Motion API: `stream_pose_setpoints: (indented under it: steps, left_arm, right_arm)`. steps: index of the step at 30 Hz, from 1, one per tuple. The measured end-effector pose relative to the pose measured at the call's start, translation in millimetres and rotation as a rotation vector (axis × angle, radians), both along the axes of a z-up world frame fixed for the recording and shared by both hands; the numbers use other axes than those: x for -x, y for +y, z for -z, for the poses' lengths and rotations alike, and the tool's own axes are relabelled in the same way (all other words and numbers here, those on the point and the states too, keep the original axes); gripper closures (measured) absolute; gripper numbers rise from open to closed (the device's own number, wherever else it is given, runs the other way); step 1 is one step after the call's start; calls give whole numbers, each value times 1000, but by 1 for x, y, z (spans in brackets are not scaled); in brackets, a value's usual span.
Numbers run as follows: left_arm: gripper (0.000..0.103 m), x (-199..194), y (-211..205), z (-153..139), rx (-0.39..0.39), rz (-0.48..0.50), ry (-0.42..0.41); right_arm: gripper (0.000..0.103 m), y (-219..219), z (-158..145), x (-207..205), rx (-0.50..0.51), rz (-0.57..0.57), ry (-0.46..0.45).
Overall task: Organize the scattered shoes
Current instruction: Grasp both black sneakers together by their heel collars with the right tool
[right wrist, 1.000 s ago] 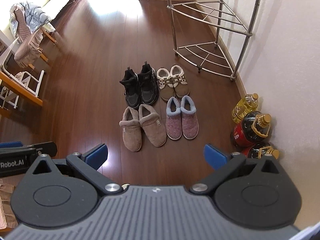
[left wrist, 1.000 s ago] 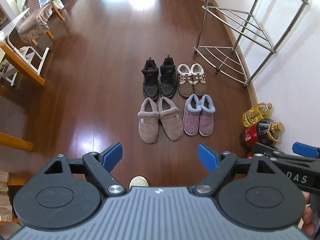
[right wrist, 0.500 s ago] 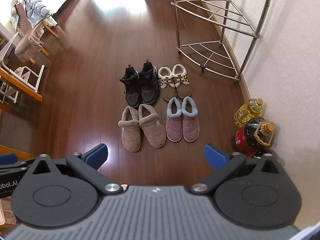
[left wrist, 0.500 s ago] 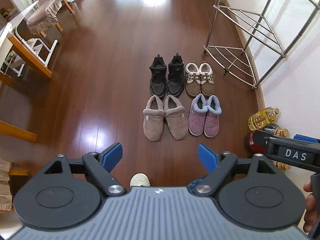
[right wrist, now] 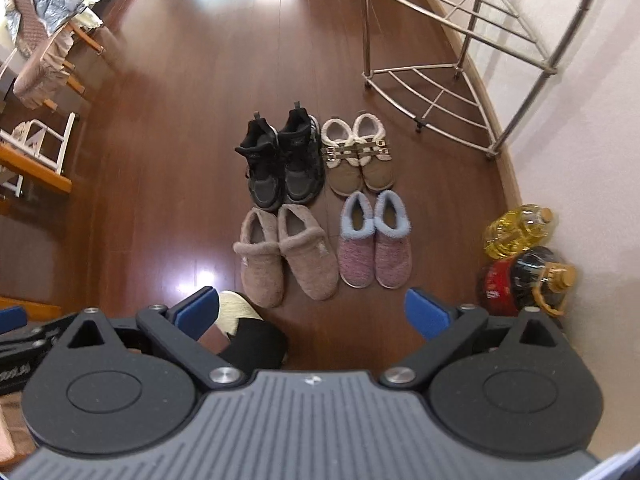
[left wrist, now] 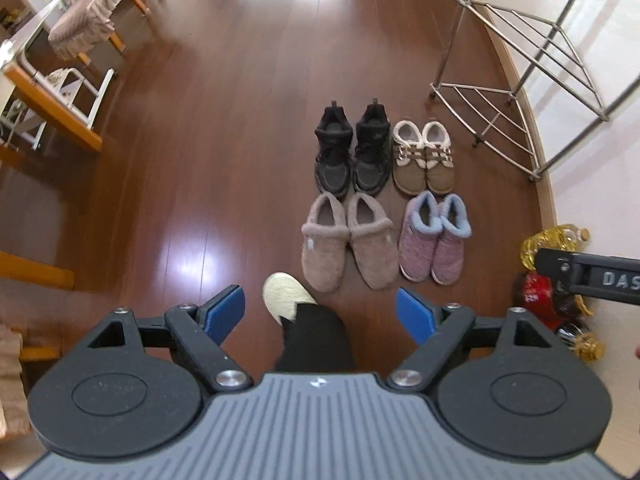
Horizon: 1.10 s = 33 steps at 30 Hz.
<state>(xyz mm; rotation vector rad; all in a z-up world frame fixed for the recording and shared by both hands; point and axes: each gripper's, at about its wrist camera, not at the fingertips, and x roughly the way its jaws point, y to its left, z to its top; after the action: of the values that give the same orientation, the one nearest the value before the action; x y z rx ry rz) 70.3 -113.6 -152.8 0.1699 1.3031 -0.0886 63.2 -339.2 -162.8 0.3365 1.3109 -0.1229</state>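
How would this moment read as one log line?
left gripper open | right gripper open | four shoe pairs lined up | nothing held

Both wrist cams are looking steeply down at the wood floor [left wrist: 224,128] from up high, well above it; left view is sitting a bit further left, catching the right gripper's body [left wrist: 592,276] at its right edge; both are sharing the four shoe pairs [right wrist: 320,208], corner rack [right wrist: 452,68] and oil bottles [right wrist: 520,252].
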Motion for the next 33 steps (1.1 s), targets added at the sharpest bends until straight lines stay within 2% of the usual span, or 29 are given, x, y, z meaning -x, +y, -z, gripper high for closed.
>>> stream_pose_setpoints:
  steps: [2,3,4,8,11,14,15,16,18,21,23,24,25,27,31,32,33]
  left_arm:
    - [18,-35,7,11,-3,38,-4]
    - [18,-52,10,17,-3,59,-10]
    - [18,-68,13,23,-2,82,-26]
    - [18,-116,23,60,-44,131,-80]
    - [18,-142,22,107,-57,99,-75]
    - [18,-163,21,152,-54,63,-67]
    - [18,-171,20,170,-55,47,-66]
    - [18,-184,16,202,-60,9,-73]
    - [18,-203,9,241,-66,-55,-66]
    - [18,-233,-7,291,-37,-121,-46]
    - [18,-250,-21,316,-18,-122,-48]
    - [18,-256,-22,322,-18,-120,-50]
    - [18,-270,-31,342,-22,-123,-58]
    - [18,-286,-37,364,-17,-124,-55]
    - [18,-309,-31,390,-7,-121,-50]
    - [18,-315,-27,396,-7,-116,-51]
    - [18,-320,-23,400,-8,-112,-51]
  right_arm:
    - [11,1,13,-27,-3,9,24]
    - [16,1,21,-40,-9,16,33]
    - [21,2,33,-53,-14,15,43]
    - [27,5,90,-108,-30,-8,91]
    - [28,7,123,-139,-39,-43,97]
    - [28,7,195,-200,-7,-159,85]
    - [29,5,213,-214,-8,-175,80]
    - [33,2,231,-227,-9,-190,74]
    - [38,-3,267,-254,-12,-220,63]
    - [39,-10,320,-293,-16,-266,46]
    - [42,-6,347,-315,-24,-284,20]
    - [52,-4,358,-325,-35,-292,6]
    - [67,-1,367,-335,-49,-300,-8]
    - [75,10,388,-354,-65,-314,-38]
    - [75,37,430,-394,-84,-342,-91]
    - [74,45,442,-405,-75,-348,-96]
    - [67,54,456,-414,-62,-349,-87]
